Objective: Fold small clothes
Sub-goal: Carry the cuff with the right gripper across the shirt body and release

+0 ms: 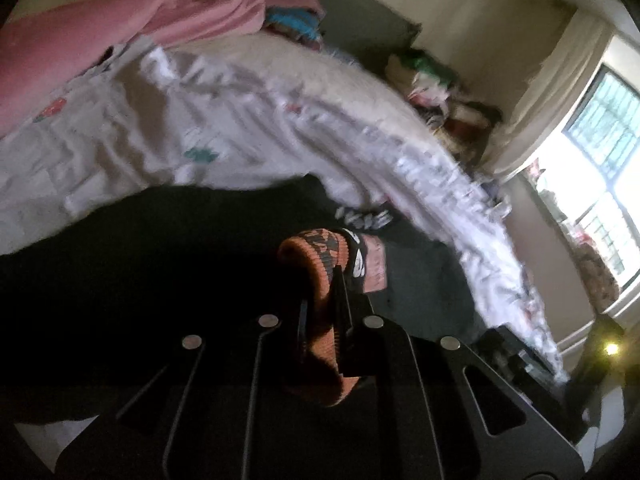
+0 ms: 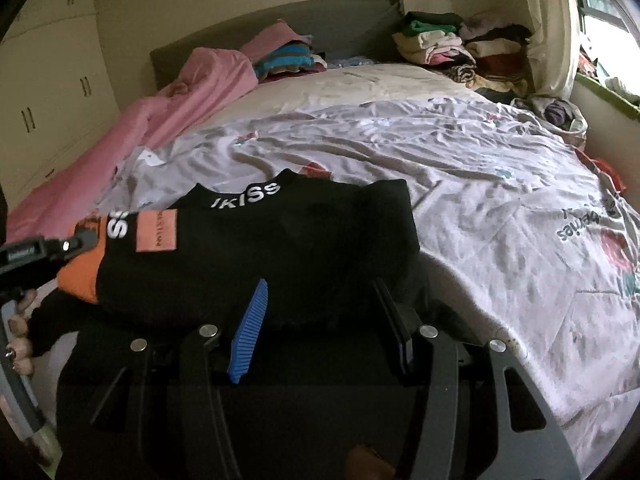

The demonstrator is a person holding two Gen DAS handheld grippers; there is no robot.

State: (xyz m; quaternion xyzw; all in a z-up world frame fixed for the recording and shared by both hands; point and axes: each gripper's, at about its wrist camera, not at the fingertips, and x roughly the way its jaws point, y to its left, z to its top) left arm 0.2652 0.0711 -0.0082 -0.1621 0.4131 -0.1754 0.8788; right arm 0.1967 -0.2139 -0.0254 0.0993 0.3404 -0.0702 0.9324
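Observation:
A black top (image 2: 280,248) with white lettering on its collar (image 2: 246,196) and an orange sleeve end (image 2: 80,276) lies on the near part of the bed. In the left wrist view, my left gripper (image 1: 326,292) is shut on the orange cuff (image 1: 308,252), whose fabric bulges out between the fingers. From the right wrist view that gripper (image 2: 60,246) sits at the garment's left side, with a hand (image 2: 20,320) behind it. My right gripper (image 2: 320,284) stands open over the top's near edge. Its blue pad (image 2: 248,328) is clear of the cloth.
A white printed duvet (image 2: 460,184) covers the bed. A pink blanket (image 2: 160,120) runs along its left side. Piles of folded clothes (image 2: 448,48) sit by the grey headboard (image 2: 344,28). A wardrobe (image 2: 52,80) is on the left and a window (image 1: 600,136) on the right.

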